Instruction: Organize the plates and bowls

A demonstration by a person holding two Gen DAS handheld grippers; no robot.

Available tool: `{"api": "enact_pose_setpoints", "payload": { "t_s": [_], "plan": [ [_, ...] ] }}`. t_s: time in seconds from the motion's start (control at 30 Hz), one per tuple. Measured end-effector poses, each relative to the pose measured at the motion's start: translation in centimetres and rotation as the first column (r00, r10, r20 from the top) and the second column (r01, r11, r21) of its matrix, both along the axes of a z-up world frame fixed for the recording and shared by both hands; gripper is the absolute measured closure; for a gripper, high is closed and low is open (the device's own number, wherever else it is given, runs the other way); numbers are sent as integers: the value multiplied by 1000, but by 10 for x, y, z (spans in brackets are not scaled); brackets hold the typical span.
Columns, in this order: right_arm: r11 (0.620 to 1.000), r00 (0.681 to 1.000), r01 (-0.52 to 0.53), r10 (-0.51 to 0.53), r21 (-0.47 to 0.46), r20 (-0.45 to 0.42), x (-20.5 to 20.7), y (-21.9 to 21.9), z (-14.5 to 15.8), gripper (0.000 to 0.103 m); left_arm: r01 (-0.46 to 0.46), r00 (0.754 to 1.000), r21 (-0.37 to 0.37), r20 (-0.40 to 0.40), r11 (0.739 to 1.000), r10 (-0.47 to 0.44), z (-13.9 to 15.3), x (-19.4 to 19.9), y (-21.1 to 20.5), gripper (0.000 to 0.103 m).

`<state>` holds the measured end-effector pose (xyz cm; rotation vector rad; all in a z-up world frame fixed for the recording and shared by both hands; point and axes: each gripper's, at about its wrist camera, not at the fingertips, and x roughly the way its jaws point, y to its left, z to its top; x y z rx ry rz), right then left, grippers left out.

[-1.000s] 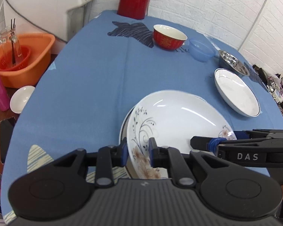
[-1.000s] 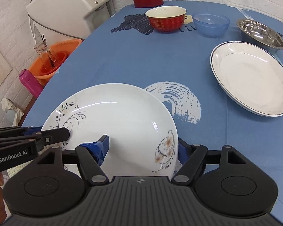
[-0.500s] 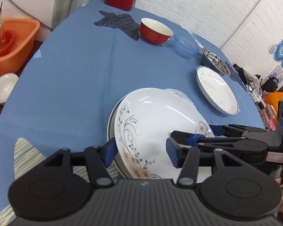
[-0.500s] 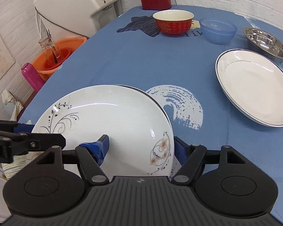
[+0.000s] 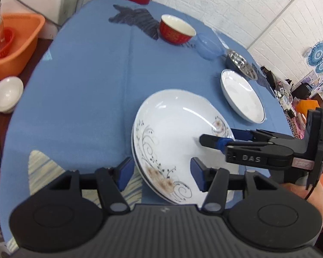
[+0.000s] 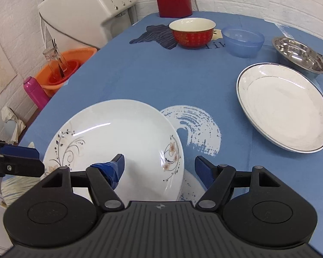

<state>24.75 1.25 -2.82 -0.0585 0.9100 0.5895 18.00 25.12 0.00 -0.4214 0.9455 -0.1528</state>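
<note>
Both hand-held grippers, left (image 5: 160, 175) and right (image 6: 159, 169), gape wide astride the floral plate (image 6: 118, 144). Beyond on the worktop (image 6: 140, 75): rimmed plate (image 6: 284, 107), red bowl (image 6: 191, 33), blue bowl (image 6: 243, 40), steel bowl (image 6: 299, 56).

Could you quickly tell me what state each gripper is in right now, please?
Left gripper: open, jaws spread either side of the floral plate rim, holding nothing.
Right gripper: open, jaws straddling the same plate's rim, holding nothing.
</note>
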Motion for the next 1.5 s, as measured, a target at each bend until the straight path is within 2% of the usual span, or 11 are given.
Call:
{"api": "enact_pose_setpoints", "payload": {
  "t_s": [0.2,0.33,0.47,0.6,0.9,1.23,1.3,1.33,1.37,1.4,1.5],
  "plan": [
    [999,996,26,-28,26,87,6,-43,47,45,10,998,58,68,998,-14,27,18,-15,46],
    [984,979,177,-176,6,104,31,-103,63,44,59,994,83,87,995,-66,39,50,-46,45],
    [943,942,332,-329,-39,63,63,-156,52,44,122,988,80,88,989,-128,44,96,-85,42],
    [920,919,391,-392,-41,-38,97,-178,21,44,180,982,113,36,977,-185,34,154,-131,41],
    [952,956,269,-282,-143,-78,154,-149,-22,41,190,981,119,-61,975,-184,-16,240,-176,41],
    [957,963,255,-264,-140,-47,153,-148,-24,35,217,975,99,-65,971,-211,-35,251,-184,41],
    [961,967,243,-250,-129,-39,150,-146,-24,42,214,976,95,-63,972,-209,-35,250,-184,41],
    [968,973,224,-229,-110,-30,147,-144,-24,43,210,977,93,-59,973,-205,-35,249,-183,44],
    [967,974,224,-227,-123,-13,144,-141,-24,46,204,978,99,-54,974,-200,-35,248,-182,66],
    [966,974,226,-228,-122,-8,142,-140,-25,46,197,980,110,-51,974,-192,-36,247,-182,76],
    [965,970,237,-241,-107,-21,137,-142,-24,48,157,987,80,-51,984,-153,-38,246,-172,92]
  ]
}}
